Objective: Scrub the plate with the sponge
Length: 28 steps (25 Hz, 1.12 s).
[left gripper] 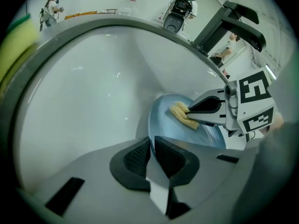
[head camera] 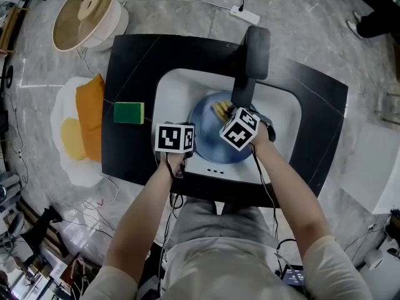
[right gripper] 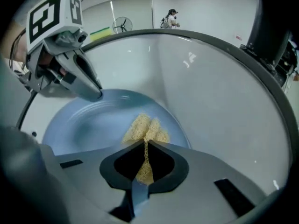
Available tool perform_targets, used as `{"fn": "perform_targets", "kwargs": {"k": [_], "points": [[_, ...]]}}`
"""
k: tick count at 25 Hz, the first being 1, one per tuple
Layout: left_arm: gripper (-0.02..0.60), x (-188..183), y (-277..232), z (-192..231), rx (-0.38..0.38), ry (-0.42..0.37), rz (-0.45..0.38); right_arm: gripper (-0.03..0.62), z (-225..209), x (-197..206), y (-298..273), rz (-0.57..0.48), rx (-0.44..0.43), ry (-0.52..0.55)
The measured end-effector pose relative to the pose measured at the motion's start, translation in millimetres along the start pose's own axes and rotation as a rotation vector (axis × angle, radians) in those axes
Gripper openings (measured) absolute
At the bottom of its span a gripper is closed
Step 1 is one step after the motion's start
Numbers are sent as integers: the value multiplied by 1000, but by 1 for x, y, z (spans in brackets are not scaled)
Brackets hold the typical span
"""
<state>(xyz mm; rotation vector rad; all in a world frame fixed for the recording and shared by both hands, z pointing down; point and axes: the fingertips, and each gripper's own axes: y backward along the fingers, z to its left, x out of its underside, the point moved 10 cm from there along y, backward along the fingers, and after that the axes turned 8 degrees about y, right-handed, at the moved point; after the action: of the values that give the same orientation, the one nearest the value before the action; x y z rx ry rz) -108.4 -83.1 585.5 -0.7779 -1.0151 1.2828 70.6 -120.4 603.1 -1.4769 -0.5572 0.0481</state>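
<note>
Beside the sink (head camera: 170, 87), green sponge (head camera: 129, 112); over the plate (head camera: 203, 125), black faucet (head camera: 256, 52).

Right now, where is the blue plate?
In the head view the blue plate lies in the white sink at centre, its left rim pinched by the left gripper, with the right gripper holding a yellow sponge against it.

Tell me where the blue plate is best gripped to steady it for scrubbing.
Probably its near rim, from the person's side. The blue plate lies in the basin with that thin rim exposed, and a grip there leaves the centre free for the yellow sponge. The left gripper pinches it there.
</note>
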Motion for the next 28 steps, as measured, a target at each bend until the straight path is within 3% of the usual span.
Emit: {"fn": "perform_targets", "kwargs": {"k": [4, 9, 13, 17, 21, 26, 28], "points": [[41, -1, -1, 0, -9, -5, 2, 44, 5, 17, 12, 131, -13, 112], [40, -4, -1, 1, -9, -1, -8, 44, 37, 44, 35, 201, -160, 272], [41, -5, -3, -5, 6, -32, 5, 44, 70, 43, 49, 166, -314, 322], [41, -8, 0, -6, 8, -45, 14, 44, 95, 16, 41, 55, -395, 311], [41, -7, 4, -1, 9, -33, 14, 44, 84, -13, 22, -50, -378, 217], [41, -4, 5, -2, 6, -21, 4, 44, 59, -33, 3, -44, -198, 295], [41, -3, 4, -1, 13, -14, 2, 44, 46, -34, -3, -39, -141, 267]]}}
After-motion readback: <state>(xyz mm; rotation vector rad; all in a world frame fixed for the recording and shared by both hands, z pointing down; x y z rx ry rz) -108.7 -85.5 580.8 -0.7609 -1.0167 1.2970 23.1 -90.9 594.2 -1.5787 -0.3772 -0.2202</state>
